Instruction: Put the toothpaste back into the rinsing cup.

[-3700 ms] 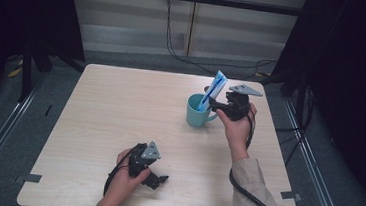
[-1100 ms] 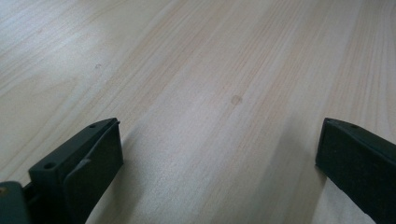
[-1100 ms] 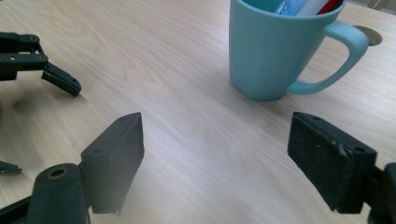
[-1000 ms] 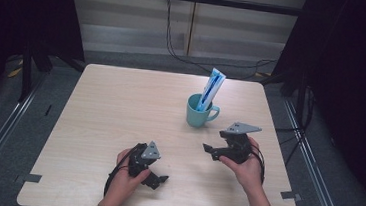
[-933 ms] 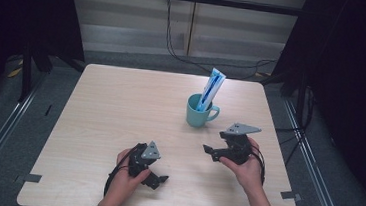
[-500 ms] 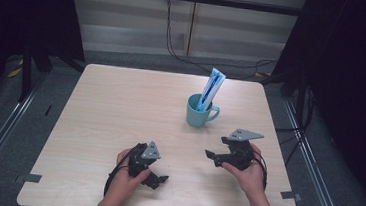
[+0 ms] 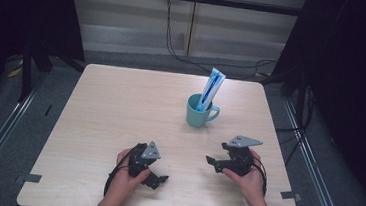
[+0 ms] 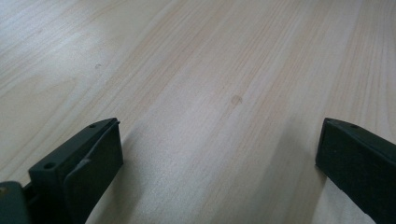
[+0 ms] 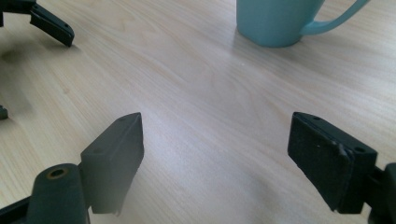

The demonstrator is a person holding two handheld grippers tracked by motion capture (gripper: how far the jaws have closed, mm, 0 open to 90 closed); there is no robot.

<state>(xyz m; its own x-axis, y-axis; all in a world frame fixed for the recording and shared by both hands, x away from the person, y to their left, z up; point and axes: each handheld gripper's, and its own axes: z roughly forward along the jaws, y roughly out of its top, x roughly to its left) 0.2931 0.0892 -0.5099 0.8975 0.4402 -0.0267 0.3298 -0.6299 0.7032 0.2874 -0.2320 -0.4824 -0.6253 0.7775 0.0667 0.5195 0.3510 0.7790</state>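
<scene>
Teal mug [image 7: 199,112] stands beyond the right gripper [image 7: 214,162], whose jaws gape empty.

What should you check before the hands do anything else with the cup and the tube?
1. Tube sits in the cup, leaning on its rim: ok.
2. Cup stands upright on the table: ok.
3. Right gripper is open and holds nothing: ok.
4. Left gripper is open and holds nothing: ok.
5. Both grippers are apart from the cup, near the front edge of the table: ok.
6. Whether the tube's cap is closed: cannot tell.
</scene>
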